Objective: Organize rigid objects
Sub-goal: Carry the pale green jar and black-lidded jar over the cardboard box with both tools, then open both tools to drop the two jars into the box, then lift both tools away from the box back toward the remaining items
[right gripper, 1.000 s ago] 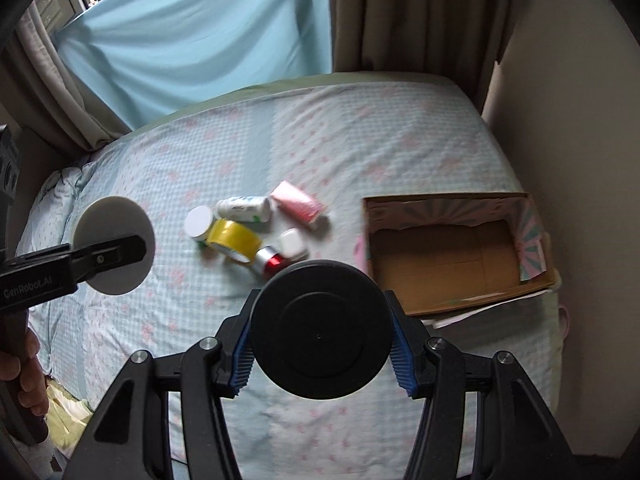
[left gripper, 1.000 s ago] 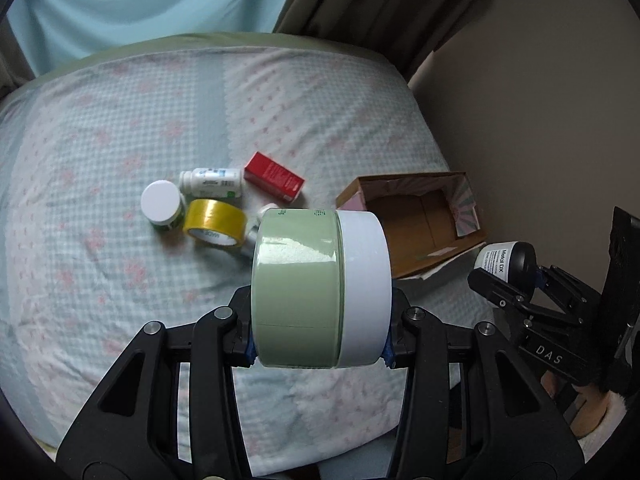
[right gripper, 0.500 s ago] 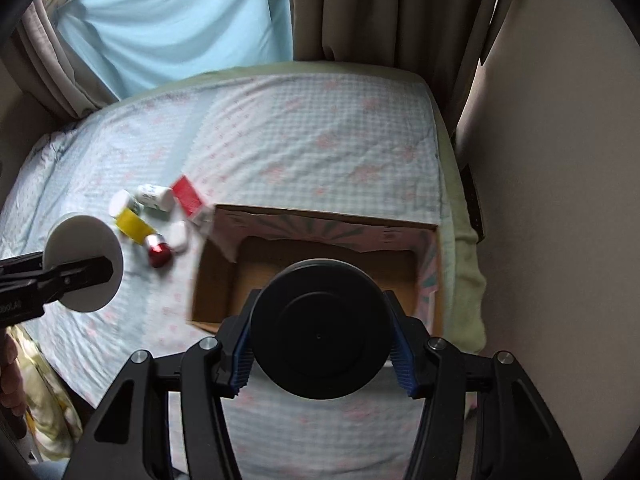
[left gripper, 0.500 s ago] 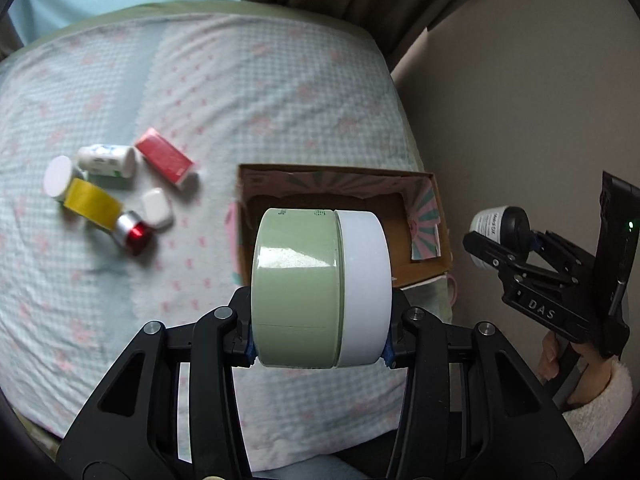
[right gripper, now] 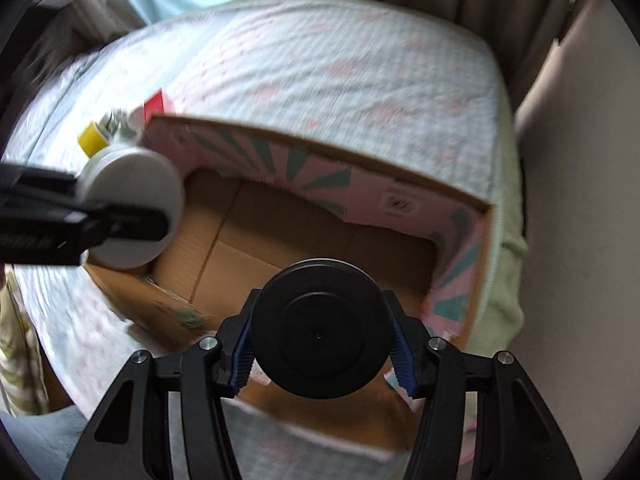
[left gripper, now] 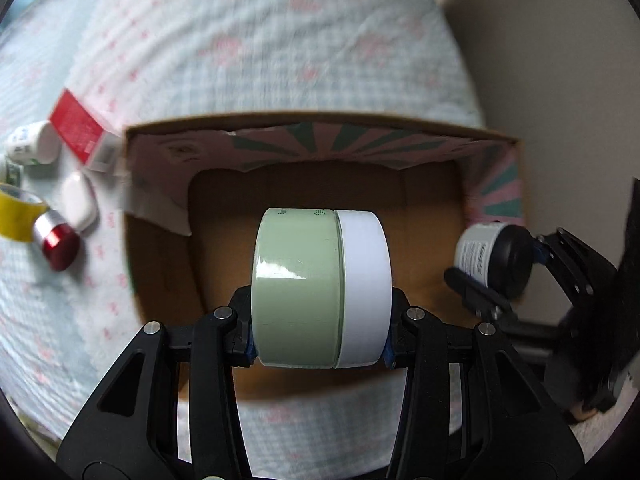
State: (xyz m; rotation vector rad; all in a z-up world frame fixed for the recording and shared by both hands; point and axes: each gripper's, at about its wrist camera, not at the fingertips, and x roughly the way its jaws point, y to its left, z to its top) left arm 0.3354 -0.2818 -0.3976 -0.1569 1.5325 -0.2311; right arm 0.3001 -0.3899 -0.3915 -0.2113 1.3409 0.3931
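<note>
Left gripper (left gripper: 320, 348): fingers clamped on a green jar with a white lid (left gripper: 320, 288), jar lying sideways between the pads, held directly above the brown floor of the open cardboard box (left gripper: 160, 272). Right gripper (right gripper: 320, 360): fingers closed on a black-lidded jar (right gripper: 320, 330), lid facing the camera, white label visible from the left wrist view, also poised over the box, nearer its right wall.

Changed over the last second: a second ago both jars hung over the bed (left gripper: 280, 60) with the box small and off to the right; half a second ago closer; now the box fills both views, seen from nearly straight above. Both grips unchanged throughout, nothing slipped. Heavy motion blur on bedding and box edges, so probably travelling even now.

Meaning for the task: carrying phase all but over, release phase next. Box floor apparently bare, so room for both jars side by side. Neither jar touching cardboard yet, as far as can be judged. Best lowered a little more before letting go, since round jars dropped on their sides likely roll.

Left on the bed beside the box's left wall: red carton (left gripper: 76, 132), white bottle (left gripper: 32, 146), yellow tape roll (left gripper: 16, 216), red-capped silver piece (left gripper: 56, 246), small white case (left gripper: 80, 200). Five more items to collect, by this count.
</note>
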